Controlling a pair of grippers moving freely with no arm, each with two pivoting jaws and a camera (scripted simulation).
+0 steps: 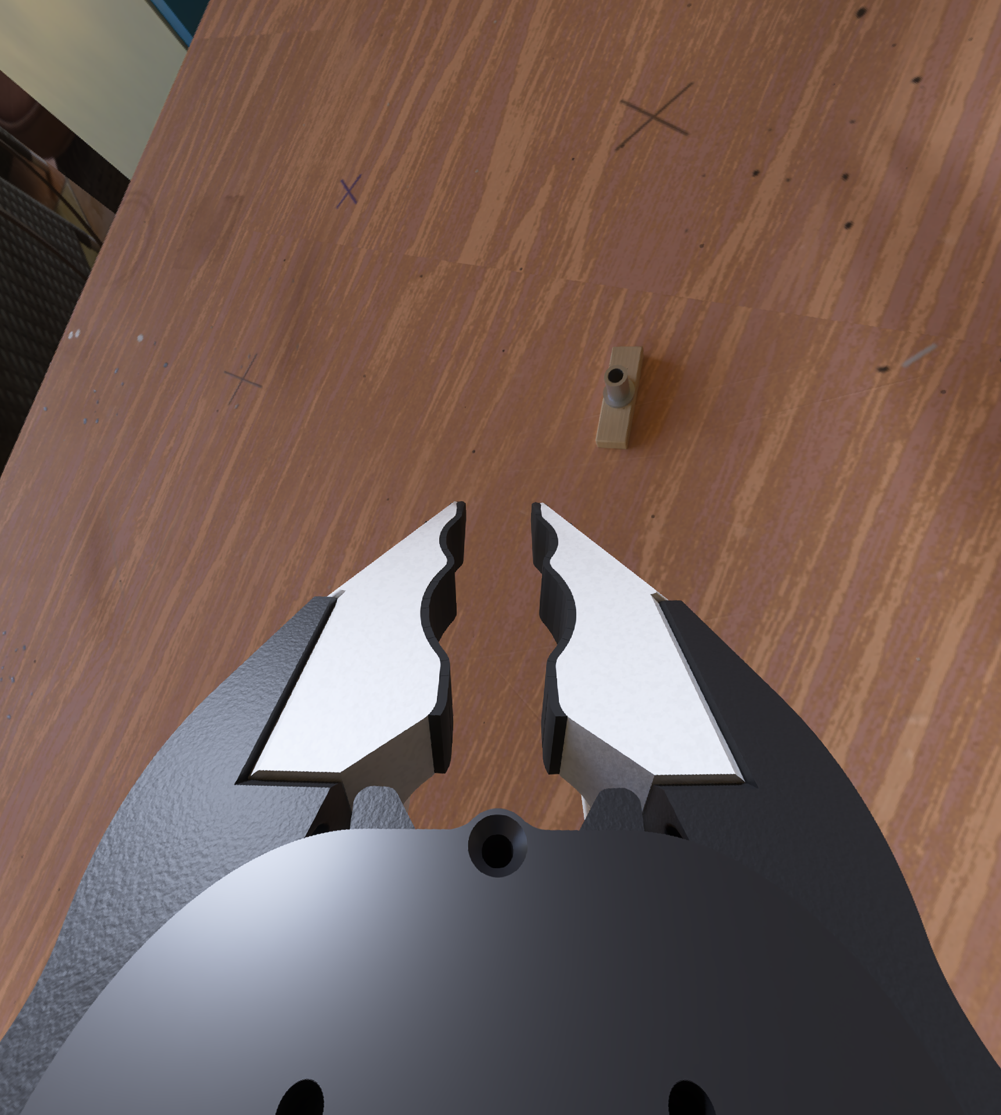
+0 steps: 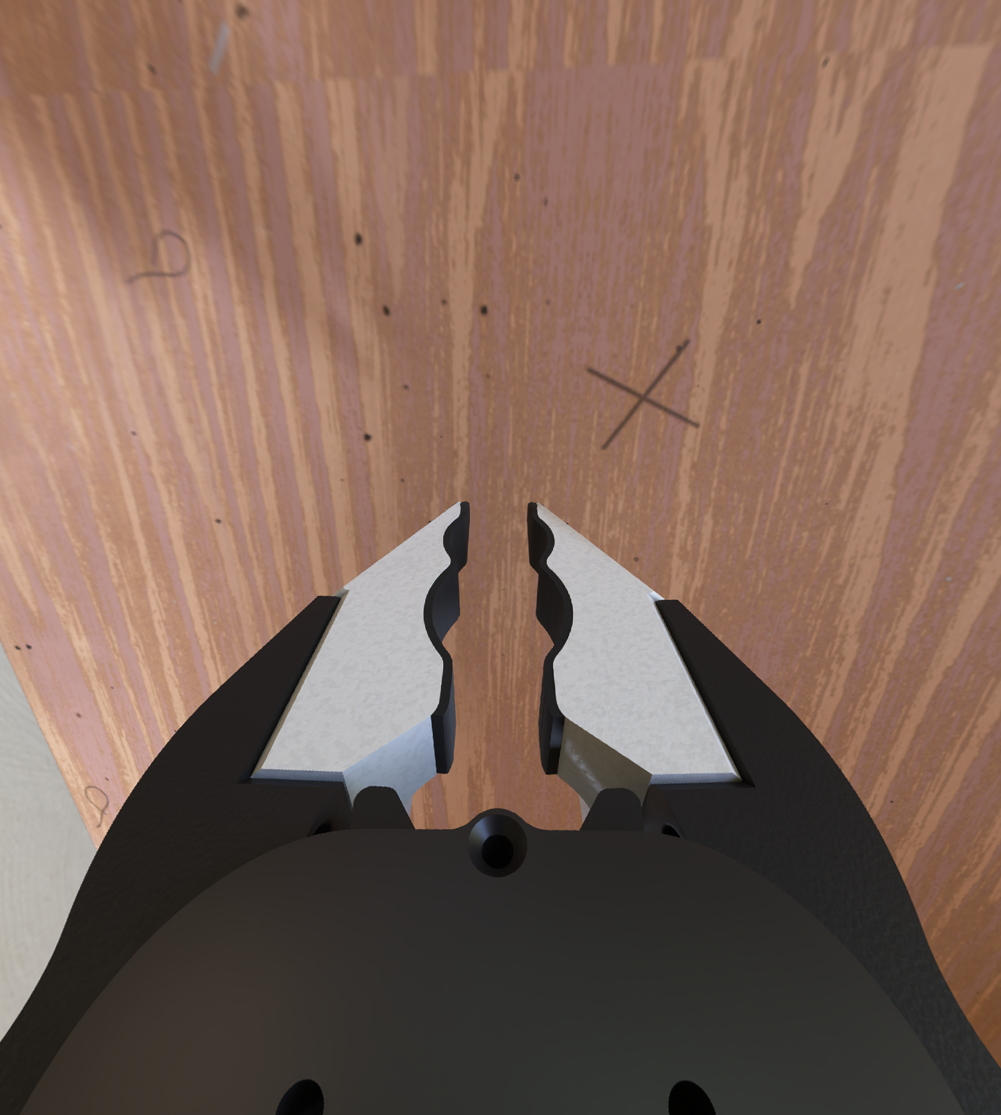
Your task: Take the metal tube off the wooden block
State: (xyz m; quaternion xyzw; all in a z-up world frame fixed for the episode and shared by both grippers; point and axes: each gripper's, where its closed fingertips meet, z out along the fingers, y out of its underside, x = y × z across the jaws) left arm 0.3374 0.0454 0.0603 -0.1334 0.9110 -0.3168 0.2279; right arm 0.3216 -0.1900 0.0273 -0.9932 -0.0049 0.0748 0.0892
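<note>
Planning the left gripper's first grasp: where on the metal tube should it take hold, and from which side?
Judging by the left wrist view, grip the metal tube on its round wall near the open top, coming from above. It stands upright on the wooden block, so its upper part is free. The left gripper is open and empty.

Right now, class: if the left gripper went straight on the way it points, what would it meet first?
Probably the bare table. The left gripper, jaws open, points left of the metal tube on its wooden block, so it should miss both; depth is uncertain.
</note>
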